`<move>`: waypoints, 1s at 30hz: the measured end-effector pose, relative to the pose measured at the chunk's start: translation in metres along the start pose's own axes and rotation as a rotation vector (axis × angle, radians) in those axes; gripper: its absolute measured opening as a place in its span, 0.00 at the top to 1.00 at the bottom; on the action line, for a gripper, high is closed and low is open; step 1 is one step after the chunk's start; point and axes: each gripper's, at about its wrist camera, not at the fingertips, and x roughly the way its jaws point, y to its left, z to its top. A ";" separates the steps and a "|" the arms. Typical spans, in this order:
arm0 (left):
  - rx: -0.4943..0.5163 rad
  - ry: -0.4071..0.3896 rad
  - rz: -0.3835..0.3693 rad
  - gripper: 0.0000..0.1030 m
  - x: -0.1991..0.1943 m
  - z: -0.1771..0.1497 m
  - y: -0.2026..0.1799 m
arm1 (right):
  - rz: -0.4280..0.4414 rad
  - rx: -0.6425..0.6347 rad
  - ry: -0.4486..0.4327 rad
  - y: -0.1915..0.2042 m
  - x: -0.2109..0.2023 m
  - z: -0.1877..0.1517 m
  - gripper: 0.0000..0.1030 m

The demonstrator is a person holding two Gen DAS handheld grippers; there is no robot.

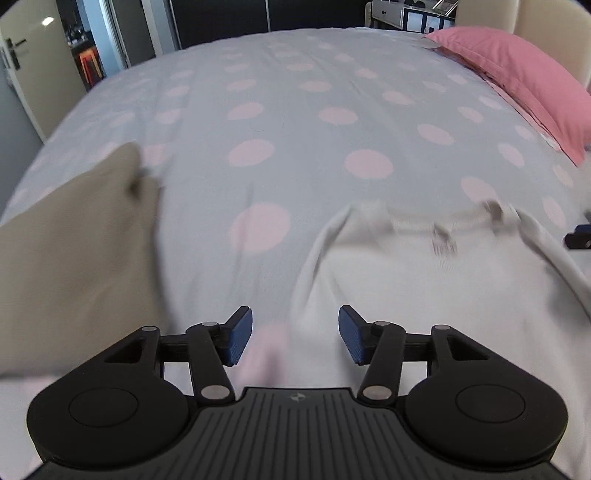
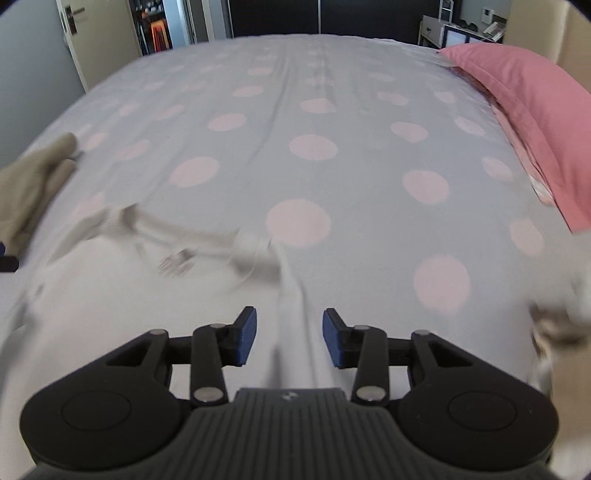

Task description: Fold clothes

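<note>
Your left gripper and right gripper, matching black bodies, ribbed grey centre plates with a small logo, round side housings, silver pivot screws, blue textured pads.

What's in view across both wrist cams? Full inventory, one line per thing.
white garment: 1, off-white, spread on the bed right in front of both grippers, neckline away from the cameras; blurred
beige garment: 1, tan, on the bed to the left
bedcover: 1, pale grey with pink dots, under everything
pillow: 1, pink, far right by the headboard
door: 1, cream, dark handle, far left
shelf unit: 1, white, far right beyond the bed
left gripper: 1, black with blue pads, jaws apart, pads not pressing cloth
right gripper: 1, same build, jaws apart, a ridge of white cloth between them, pads not pressing it
</note>
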 end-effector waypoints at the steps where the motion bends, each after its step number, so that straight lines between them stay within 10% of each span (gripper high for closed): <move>1: -0.002 0.004 0.002 0.51 -0.011 -0.011 0.003 | 0.007 0.004 0.000 -0.001 -0.014 -0.011 0.58; 11: -0.086 0.093 -0.056 0.46 -0.067 -0.119 0.008 | 0.034 0.055 0.057 -0.020 -0.101 -0.128 0.58; 22: -0.136 0.138 -0.079 0.41 -0.083 -0.186 -0.004 | 0.013 0.089 0.158 -0.018 -0.091 -0.209 0.61; 25: -0.120 0.155 -0.061 0.41 -0.074 -0.189 -0.007 | 0.013 0.108 0.169 -0.021 -0.088 -0.213 0.89; 30: -0.144 0.205 -0.123 0.76 -0.066 -0.188 -0.010 | 0.016 0.127 0.137 -0.025 -0.096 -0.212 0.97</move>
